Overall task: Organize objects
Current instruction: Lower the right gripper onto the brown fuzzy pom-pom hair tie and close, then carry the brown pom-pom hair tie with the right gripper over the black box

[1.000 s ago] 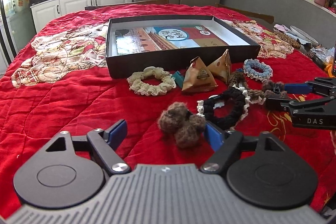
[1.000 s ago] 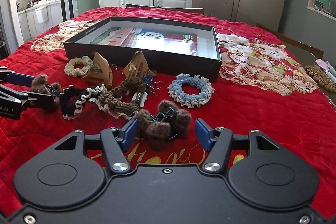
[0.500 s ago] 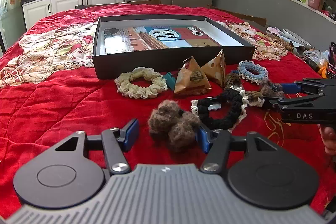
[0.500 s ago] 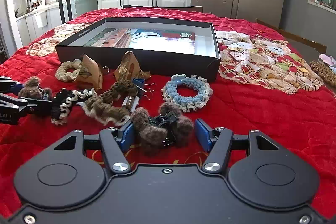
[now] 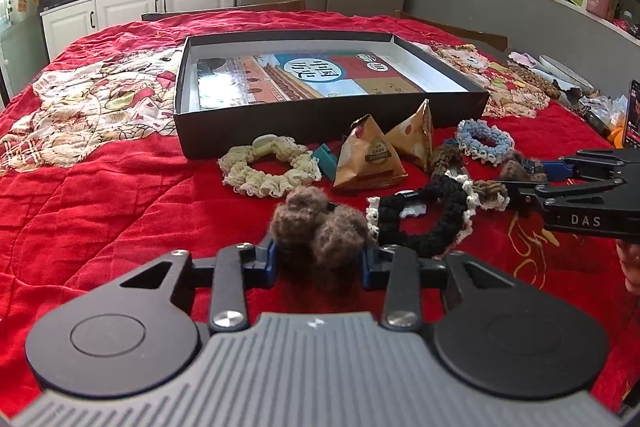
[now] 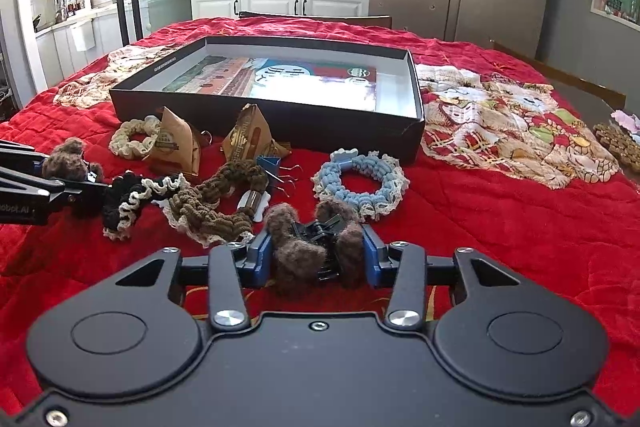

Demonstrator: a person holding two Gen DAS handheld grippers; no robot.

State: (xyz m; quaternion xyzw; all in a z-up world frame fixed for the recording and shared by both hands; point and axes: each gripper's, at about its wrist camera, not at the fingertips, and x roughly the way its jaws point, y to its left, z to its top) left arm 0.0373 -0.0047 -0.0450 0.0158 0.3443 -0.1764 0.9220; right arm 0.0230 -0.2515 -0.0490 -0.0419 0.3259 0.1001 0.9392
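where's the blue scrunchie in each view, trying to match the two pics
Left wrist: blue scrunchie lies right of centre, beside the right paper pyramid, just ahead of the right gripper.
Right wrist: blue scrunchie lies at centre, just beyond the right gripper, in front of the box's right corner.
Shared landmark: the black box behind it in both.

Red quilted cloth cover (image 5: 100,195), soft sheen. Fuzzy brown wool hair clip (image 6: 312,247), black plastic teeth. Crocheted yarn scrunchies: cream (image 5: 268,167), blue (image 6: 360,183). Matt black cardboard box (image 5: 320,123). Glossy brown paper packets (image 5: 370,159).
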